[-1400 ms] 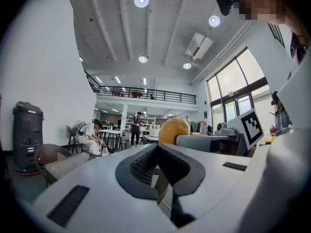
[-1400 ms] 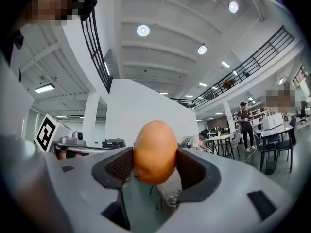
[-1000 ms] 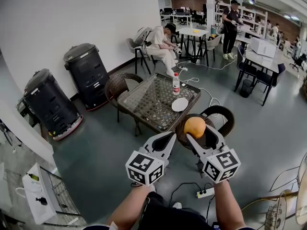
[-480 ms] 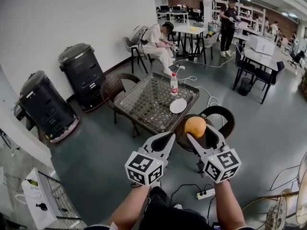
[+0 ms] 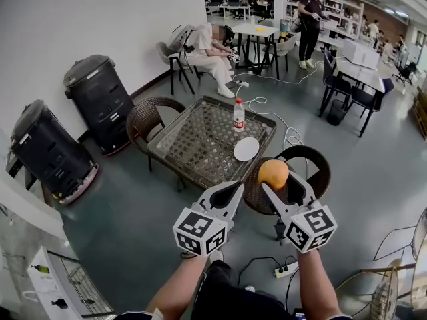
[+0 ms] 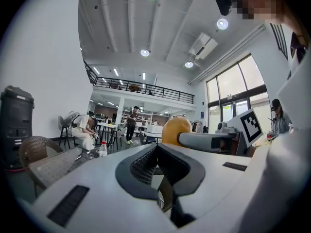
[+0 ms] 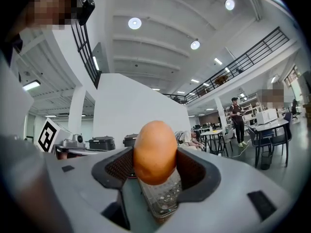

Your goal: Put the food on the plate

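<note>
An orange, rounded piece of food (image 5: 273, 173) is held up in the air by my right gripper (image 5: 274, 183), which is shut on it; it fills the middle of the right gripper view, the food (image 7: 155, 151) between both jaws. The white plate (image 5: 246, 149) lies bare on the near right part of the wicker table (image 5: 193, 142), ahead of and below the food. My left gripper (image 5: 234, 189) hovers just left of the right one, shut with nothing in it. In the left gripper view the food (image 6: 175, 128) shows to the right.
A plastic bottle (image 5: 238, 115) with a red cap stands on the table beyond the plate. Wicker chairs stand at the table's left (image 5: 148, 117) and near right (image 5: 303, 169). Two black bins (image 5: 93, 99) line the left wall. A power strip (image 5: 285, 268) lies on the floor. People sit and stand farther back.
The view has moved forward, so the table and plate now sit closer and lower in the picture. Both grippers keep the same pose, the food still held.
</note>
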A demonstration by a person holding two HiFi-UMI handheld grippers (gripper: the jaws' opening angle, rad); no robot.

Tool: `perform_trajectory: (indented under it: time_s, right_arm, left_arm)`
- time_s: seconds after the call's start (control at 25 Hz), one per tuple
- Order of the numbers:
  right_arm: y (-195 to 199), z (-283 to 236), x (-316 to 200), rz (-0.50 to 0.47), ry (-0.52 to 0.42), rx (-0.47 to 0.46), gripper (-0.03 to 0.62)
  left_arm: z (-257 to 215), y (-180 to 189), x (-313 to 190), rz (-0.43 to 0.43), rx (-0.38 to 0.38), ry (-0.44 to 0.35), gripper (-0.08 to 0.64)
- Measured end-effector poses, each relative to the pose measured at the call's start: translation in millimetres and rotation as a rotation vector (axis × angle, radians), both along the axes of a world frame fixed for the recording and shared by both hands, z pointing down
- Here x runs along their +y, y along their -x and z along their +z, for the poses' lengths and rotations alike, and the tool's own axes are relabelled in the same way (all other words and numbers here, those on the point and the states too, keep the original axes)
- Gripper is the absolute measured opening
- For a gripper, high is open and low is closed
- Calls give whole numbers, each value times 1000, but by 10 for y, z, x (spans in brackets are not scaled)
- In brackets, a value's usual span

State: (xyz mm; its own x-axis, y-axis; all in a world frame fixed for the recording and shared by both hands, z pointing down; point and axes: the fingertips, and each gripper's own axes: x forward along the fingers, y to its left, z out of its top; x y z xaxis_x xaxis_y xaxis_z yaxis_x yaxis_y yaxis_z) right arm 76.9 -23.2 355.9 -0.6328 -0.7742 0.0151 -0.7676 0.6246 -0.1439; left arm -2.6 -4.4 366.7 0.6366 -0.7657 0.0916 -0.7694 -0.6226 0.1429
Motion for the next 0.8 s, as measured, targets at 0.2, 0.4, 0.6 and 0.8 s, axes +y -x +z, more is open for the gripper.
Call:
perform_trajectory:
  time_s: [0.2,0.4,0.6,0.8]
  right_arm:
    - [189,110,-462,24,19,7,282]
    - [411,130,-895,61,32,13,282]
    - [586,94,-1256,111,43,8,282]
    - [710,74,-1472,153,53,10,282]
  left_arm:
    - [100,178,-468,28,9,16,8]
    - [103,370,-921,77,21,22,8]
    - [55,580,-1296,124,33,22,8]
    - [48,759,-1526,153,32,25,8]
